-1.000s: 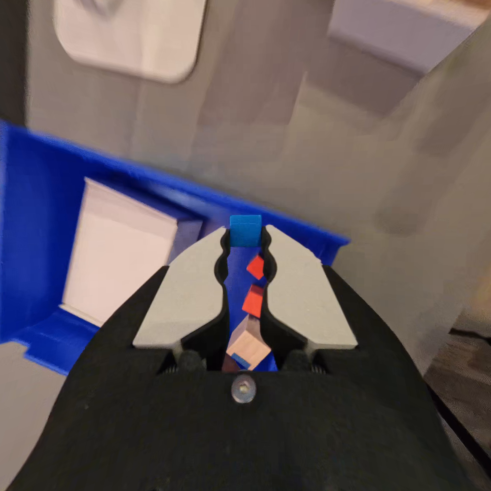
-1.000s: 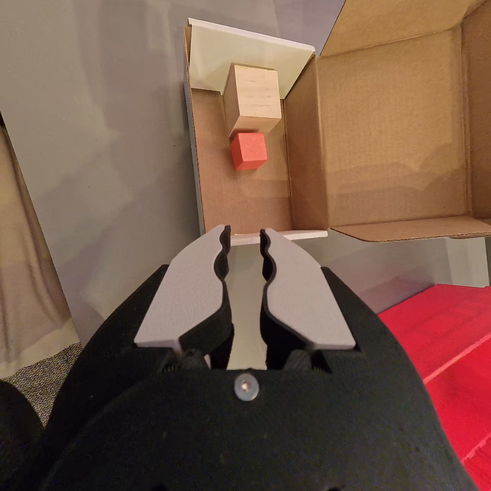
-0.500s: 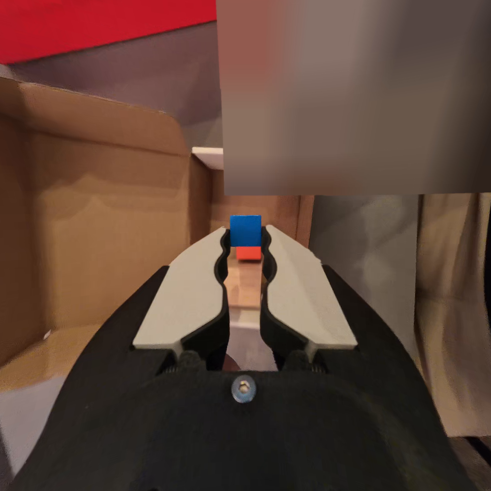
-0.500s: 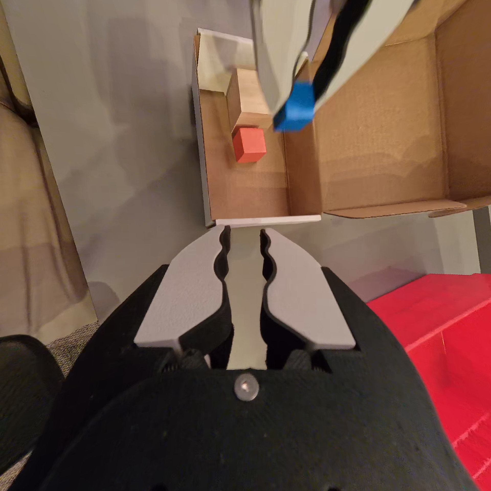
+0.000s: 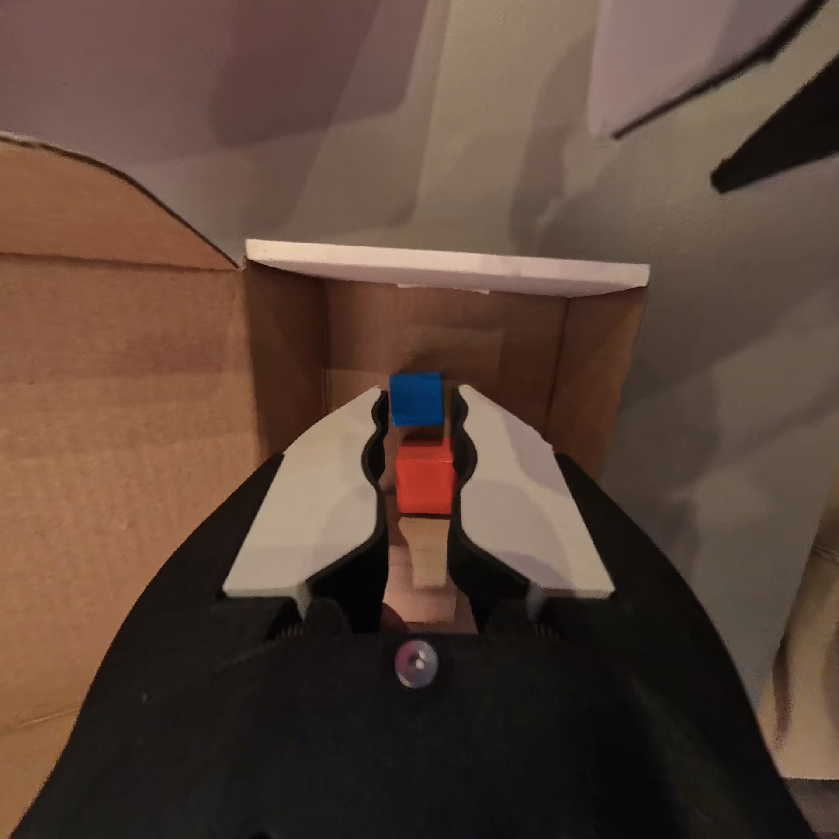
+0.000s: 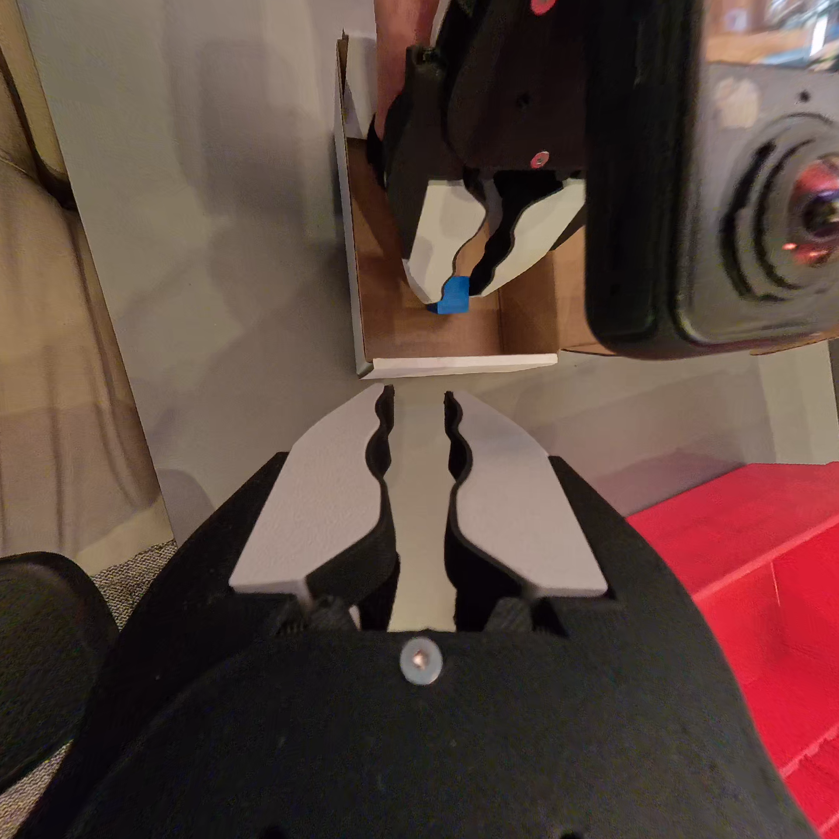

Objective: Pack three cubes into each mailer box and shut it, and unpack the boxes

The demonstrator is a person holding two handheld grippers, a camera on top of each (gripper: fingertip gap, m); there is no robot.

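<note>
The left claw sat low inside the open mailer box, its tips reaching toward the floor; half a second earlier it had hung above the box. Its two grey fingers had spread a little wider than before. The blue cube lay between the tips, close against the left one with a sliver of gap on the right, so whether it was gripped or already let go could not be told. In the right wrist view the same claw showed from the front, the blue cube at its tips and down near the box floor, where before it had been carried high over the rim. Just nearer than the blue cube stood the red cube, and nearer again a plain wooden cube, seen only through the gap between the fingers. The right claw was parted and held nothing, hovering just outside the white front wall of the box, much where it had been in the earlier pictures. The box's brown lid lay open to the side. A red bin stood at the right of the right claw, on the grey table.
</note>
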